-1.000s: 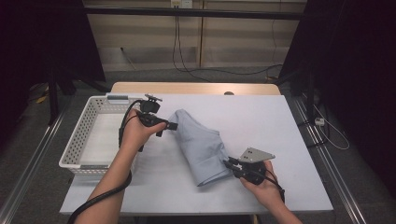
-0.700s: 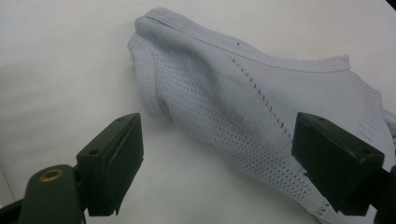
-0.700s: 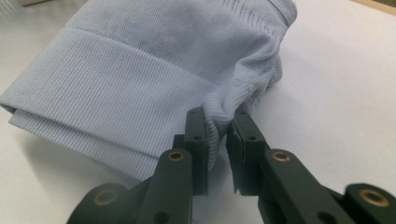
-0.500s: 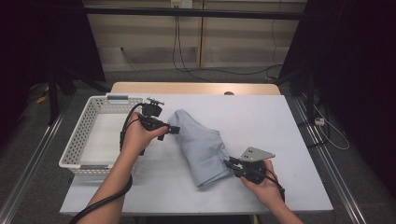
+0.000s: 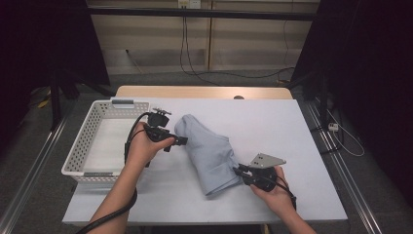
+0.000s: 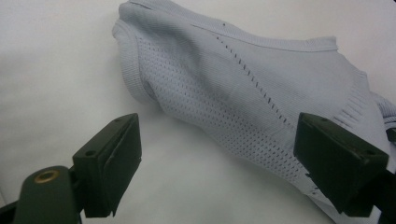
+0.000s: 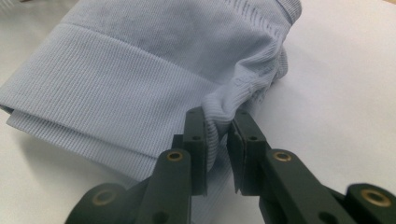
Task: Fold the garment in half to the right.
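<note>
— Right, where's the knit sweater [image 5: 209, 151]?

— Folded on the white worktop [image 5: 292, 126], just beside the white basket [image 5: 83, 146]. My right gripper [image 7: 217, 140] has its jaws clenched on a bunched ribbed edge; the pinched fabric hides what lies behind.

— And the left?

— My left gripper [image 6: 217, 163] is spread wide, nothing between its jaws, low by the perforated knit; the far sleeve is cut off.

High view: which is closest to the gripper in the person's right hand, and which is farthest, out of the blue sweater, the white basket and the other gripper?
From the right gripper:
1. Blue sweater: pinched in its jaws, at the table's middle.
2. Left gripper: across the sweater, at its far end.
3. White basket: farthest, at the table's left edge.
</note>
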A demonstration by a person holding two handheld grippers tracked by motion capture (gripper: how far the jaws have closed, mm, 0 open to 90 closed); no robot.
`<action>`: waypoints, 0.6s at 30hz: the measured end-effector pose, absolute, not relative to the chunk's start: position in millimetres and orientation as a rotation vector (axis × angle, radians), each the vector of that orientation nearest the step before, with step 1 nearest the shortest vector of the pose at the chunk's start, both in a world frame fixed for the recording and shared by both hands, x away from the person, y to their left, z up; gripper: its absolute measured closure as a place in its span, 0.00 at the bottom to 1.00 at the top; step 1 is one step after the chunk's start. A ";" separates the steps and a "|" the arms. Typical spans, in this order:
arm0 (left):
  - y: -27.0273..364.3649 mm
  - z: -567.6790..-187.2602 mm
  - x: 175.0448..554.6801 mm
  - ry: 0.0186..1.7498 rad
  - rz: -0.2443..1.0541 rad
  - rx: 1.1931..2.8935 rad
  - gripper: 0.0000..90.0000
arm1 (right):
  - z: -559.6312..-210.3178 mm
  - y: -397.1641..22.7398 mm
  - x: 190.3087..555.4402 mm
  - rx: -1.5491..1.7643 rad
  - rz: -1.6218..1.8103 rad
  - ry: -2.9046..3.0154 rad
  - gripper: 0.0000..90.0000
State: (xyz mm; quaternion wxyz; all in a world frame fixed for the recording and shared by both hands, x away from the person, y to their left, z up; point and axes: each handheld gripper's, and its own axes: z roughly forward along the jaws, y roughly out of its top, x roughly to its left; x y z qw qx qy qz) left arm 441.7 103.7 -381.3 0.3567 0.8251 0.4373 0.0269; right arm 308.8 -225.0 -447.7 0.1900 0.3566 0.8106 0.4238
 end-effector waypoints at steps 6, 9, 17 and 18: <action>105.1 -385.2 437.4 1.125 0.070 2.132 0.17 | -447.7 -226.0 308.9 1.010 1.206 2.282 0.86; 104.9 -385.7 435.2 1.125 0.080 2.135 0.17 | -448.3 -228.5 310.7 1.022 1.219 2.289 0.86; 103.5 -389.1 430.1 1.121 0.071 2.125 0.17 | -447.2 -233.5 313.6 1.042 1.227 2.288 0.77; 103.2 -389.5 429.5 1.118 0.065 2.123 0.16 | -446.6 -234.8 313.8 1.045 1.232 2.285 0.75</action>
